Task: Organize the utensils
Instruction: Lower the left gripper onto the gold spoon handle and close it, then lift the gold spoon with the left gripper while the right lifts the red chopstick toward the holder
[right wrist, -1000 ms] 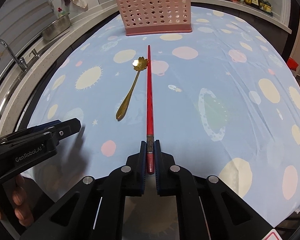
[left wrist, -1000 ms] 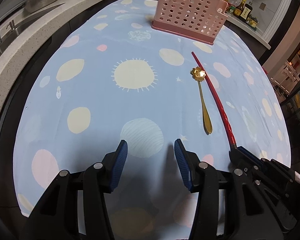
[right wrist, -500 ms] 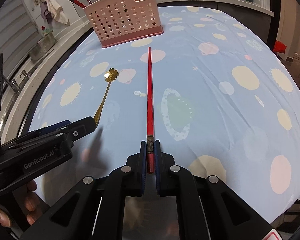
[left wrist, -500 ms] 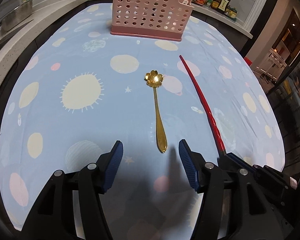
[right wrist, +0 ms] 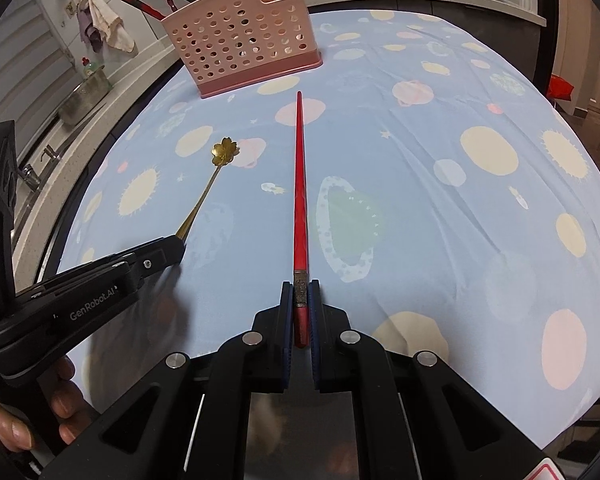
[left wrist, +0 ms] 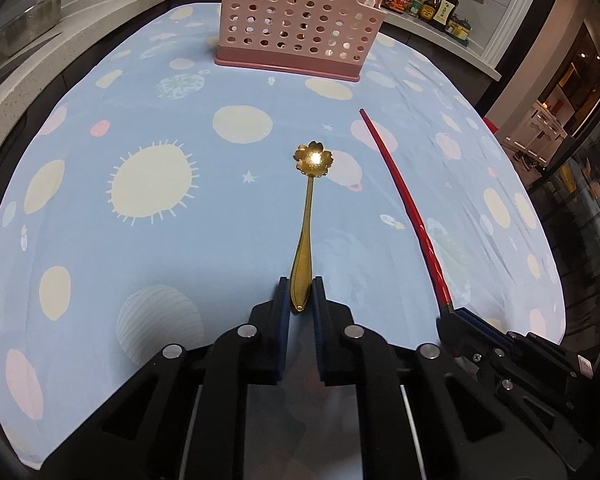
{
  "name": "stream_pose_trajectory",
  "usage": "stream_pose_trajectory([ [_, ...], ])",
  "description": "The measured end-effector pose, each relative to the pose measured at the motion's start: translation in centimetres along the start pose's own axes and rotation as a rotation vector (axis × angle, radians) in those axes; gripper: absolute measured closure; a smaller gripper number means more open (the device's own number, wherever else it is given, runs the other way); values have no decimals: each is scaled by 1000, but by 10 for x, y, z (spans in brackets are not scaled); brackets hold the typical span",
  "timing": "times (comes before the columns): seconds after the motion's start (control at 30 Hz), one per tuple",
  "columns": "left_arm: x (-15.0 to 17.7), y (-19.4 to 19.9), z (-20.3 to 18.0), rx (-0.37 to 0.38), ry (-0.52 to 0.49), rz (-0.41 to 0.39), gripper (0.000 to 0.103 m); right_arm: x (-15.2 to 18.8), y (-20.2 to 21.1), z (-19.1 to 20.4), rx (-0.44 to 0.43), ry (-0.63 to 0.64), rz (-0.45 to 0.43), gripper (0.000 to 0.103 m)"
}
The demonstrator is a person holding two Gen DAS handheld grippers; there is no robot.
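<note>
Cloth (left wrist: 148, 240) covered the surface, with open room on both sides of the tools. Rack (left wrist: 296, 20) stood at the far edge, holding utensils. Right gripper (right wrist: 300, 308) pointed at it, fingers clamped on the chopstick (right wrist: 299, 176). Left gripper (left wrist: 300, 296) beside it pinched the spoon (left wrist: 306, 224) handle.
</note>
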State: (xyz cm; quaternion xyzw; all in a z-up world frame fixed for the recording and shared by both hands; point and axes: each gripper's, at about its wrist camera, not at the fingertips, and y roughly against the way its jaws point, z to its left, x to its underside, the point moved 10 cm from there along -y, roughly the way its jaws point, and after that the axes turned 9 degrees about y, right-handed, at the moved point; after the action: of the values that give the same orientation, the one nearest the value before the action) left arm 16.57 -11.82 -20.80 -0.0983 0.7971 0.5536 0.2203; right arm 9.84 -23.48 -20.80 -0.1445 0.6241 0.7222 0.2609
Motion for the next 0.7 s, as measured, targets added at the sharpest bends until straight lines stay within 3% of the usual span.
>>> stream_pose_trajectory([
  [0.7,-43,93,14,35,43,-173,93,-40,61,20,-27,46,-146,96],
])
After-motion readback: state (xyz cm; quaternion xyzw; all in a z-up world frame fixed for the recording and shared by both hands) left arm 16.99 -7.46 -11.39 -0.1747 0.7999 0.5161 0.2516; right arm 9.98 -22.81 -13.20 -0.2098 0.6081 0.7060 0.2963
